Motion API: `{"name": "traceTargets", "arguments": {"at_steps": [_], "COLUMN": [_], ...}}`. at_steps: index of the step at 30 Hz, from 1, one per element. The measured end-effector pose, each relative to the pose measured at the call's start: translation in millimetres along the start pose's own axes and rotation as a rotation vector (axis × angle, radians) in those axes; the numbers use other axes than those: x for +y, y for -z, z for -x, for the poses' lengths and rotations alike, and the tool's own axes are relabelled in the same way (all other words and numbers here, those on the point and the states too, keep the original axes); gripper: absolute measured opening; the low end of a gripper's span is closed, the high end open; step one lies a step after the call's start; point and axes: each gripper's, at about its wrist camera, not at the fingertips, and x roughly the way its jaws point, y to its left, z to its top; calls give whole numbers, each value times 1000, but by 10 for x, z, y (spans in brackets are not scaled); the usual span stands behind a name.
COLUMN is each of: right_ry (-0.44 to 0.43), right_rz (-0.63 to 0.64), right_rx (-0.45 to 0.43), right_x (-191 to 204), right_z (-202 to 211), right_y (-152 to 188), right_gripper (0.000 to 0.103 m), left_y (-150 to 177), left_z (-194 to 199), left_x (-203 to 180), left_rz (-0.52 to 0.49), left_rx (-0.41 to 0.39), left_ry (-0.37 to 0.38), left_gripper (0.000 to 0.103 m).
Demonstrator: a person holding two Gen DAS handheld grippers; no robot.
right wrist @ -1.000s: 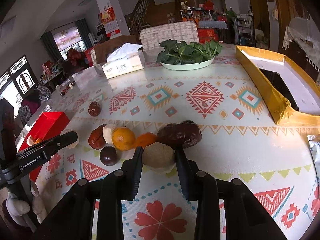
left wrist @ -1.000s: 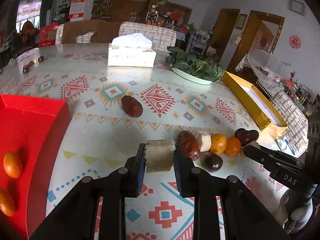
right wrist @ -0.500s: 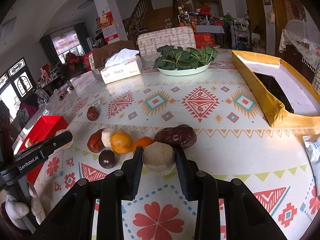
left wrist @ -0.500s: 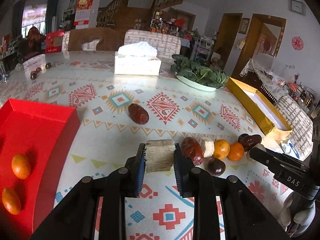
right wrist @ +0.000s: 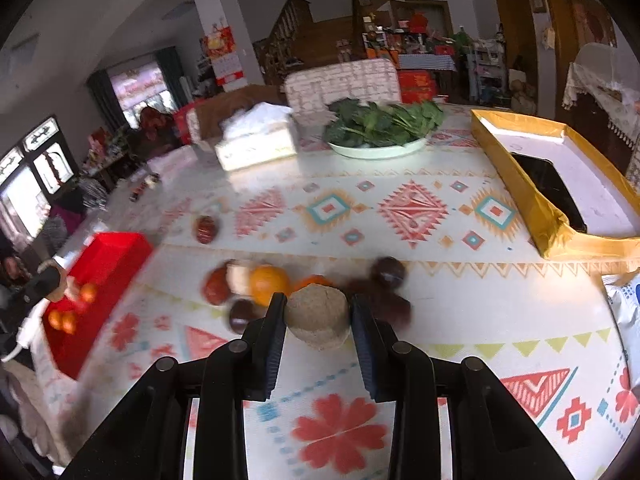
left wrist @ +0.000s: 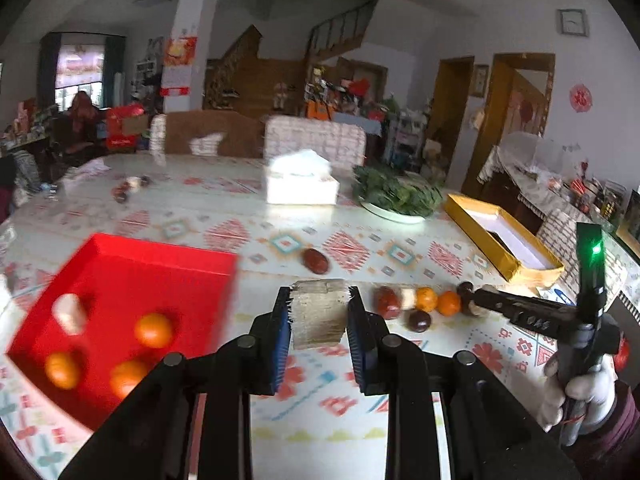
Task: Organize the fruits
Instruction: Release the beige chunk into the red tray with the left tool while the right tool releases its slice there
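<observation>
My left gripper (left wrist: 319,312) is shut on a pale cut chunk of fruit (left wrist: 318,314), held above the table beside a red tray (left wrist: 132,264). The tray holds three oranges (left wrist: 153,330) and a white piece (left wrist: 69,314). My right gripper (right wrist: 318,312) is shut on a round beige fruit piece (right wrist: 318,316), just in front of a row of fruit: red dates (right wrist: 216,286), oranges (right wrist: 269,282) and dark round fruits (right wrist: 388,272). The row (left wrist: 426,299) also shows in the left wrist view, with the right gripper (left wrist: 480,300) at its end.
A lone red date (left wrist: 315,261) lies mid-table. A tissue box (left wrist: 301,184), a plate of greens (right wrist: 378,128) and a yellow box (right wrist: 552,184) stand further back. The red tray shows at the left in the right wrist view (right wrist: 108,264).
My left gripper has risen and swung left with its chunk, so more of the red tray shows. My right gripper has lifted a little with its piece. Both views are motion-blurred.
</observation>
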Motion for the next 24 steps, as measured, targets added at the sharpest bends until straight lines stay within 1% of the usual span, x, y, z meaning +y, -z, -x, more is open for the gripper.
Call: {"name": "traceTargets", "arguments": {"at_steps": [5, 8, 12, 16, 18, 19, 24], "right_ry": [-98, -174, -291, -441, -494, -510, -506], "right_rz": [39, 68, 94, 78, 69, 73, 129], "right_rx": [-11, 6, 54, 140, 183, 203, 253], "right_x": [356, 648, 1076, 1486, 1662, 1788, 2273], "right_z": [179, 193, 93, -161, -304, -393, -736], "right_y": [-115, -184, -242, -280, -285, -282, -279], "right_gripper": [36, 36, 36, 36, 36, 36, 36], "left_y": [2, 14, 67, 163, 209, 229, 284], "left_z": [288, 393, 423, 378, 317, 283, 119], "left_x": [395, 715, 1116, 1350, 1439, 1475, 1669], "left_rz": [34, 75, 138, 170, 180, 184, 206], "left_rx": [-31, -32, -7, 27, 48, 59, 103], "left_ry": [-72, -145, -216, -250, -260, -262, -266], "left_gripper": [25, 25, 25, 25, 25, 25, 25]}}
